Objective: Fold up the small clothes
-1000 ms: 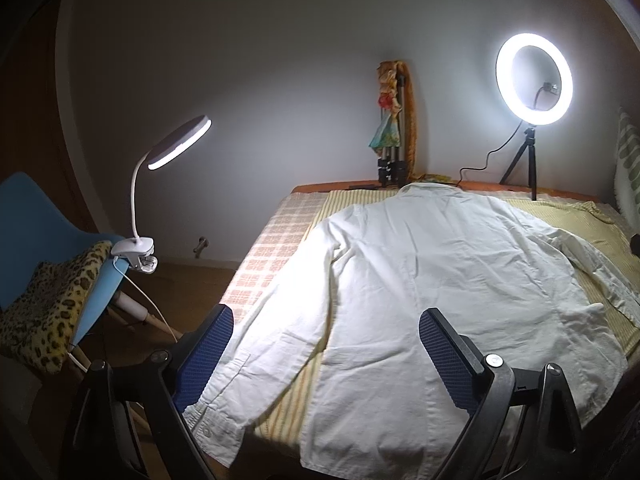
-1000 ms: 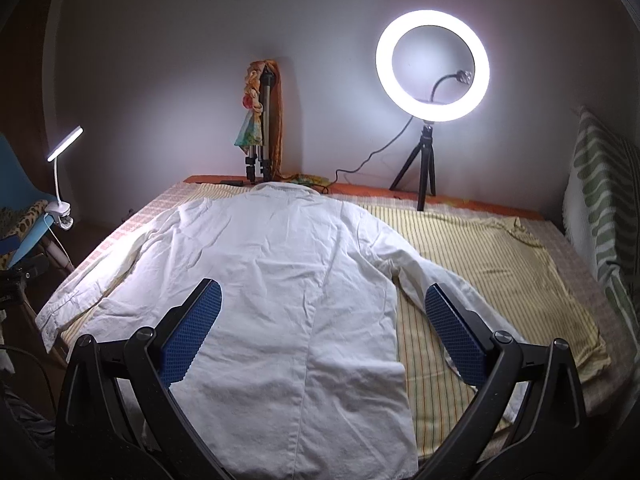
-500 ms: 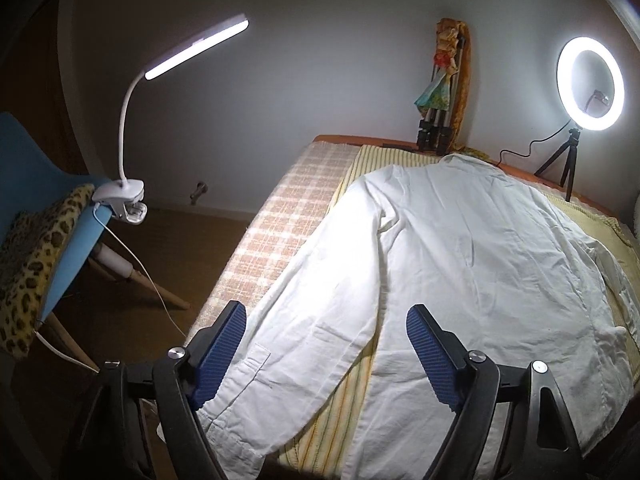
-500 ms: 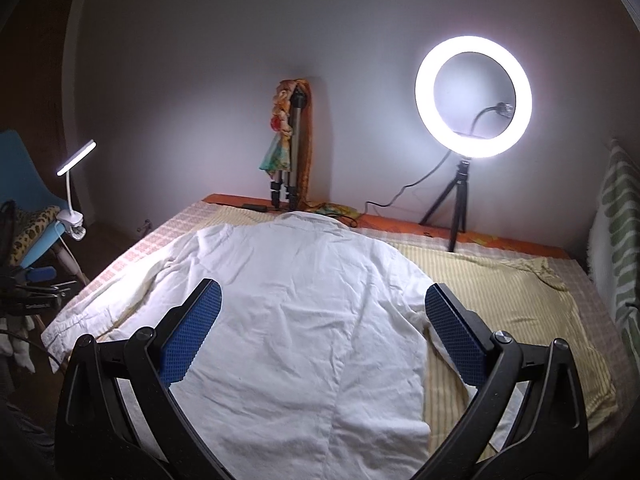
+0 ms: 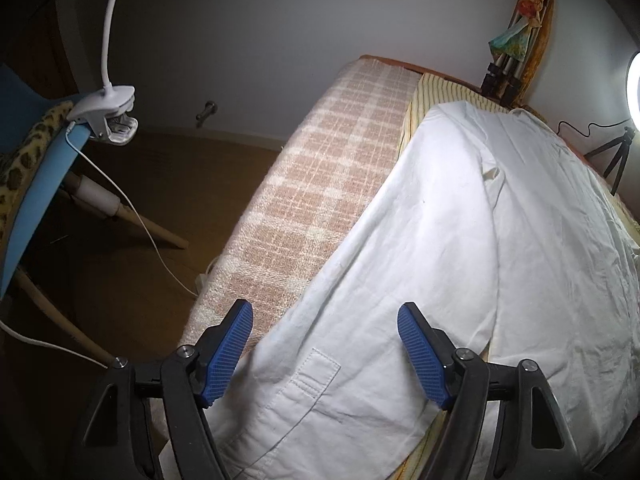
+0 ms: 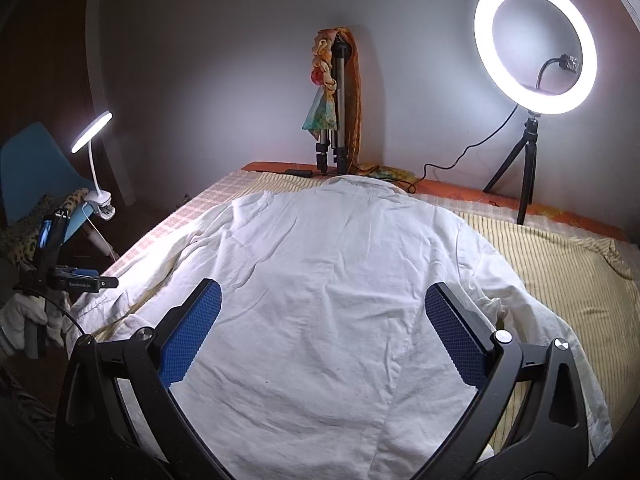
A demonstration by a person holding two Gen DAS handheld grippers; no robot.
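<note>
One white long-sleeved cotton shirt [image 6: 320, 280] spread flat, back up, on yellow striped bedsheet [image 6: 560, 272]. Collar toward far wall, hem nearest; long axis runs away from cameras. Soft, light, limp, probably creases easily; pinch at sleeve cuff [image 5: 312, 412] or hem corners. Left gripper [image 5: 325, 352] closing astride cuff, pads seemingly not yet touching. Right gripper [image 6: 322, 332] wide, empty, above shirt back.

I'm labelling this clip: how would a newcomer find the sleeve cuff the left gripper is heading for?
Start at the bed, where a white shirt lies spread flat. Follow its sleeve along the checked blanket's side to the near edge. The cuff lies between the closing left gripper fingers, marked by stitched seams and a placket tab.
</note>
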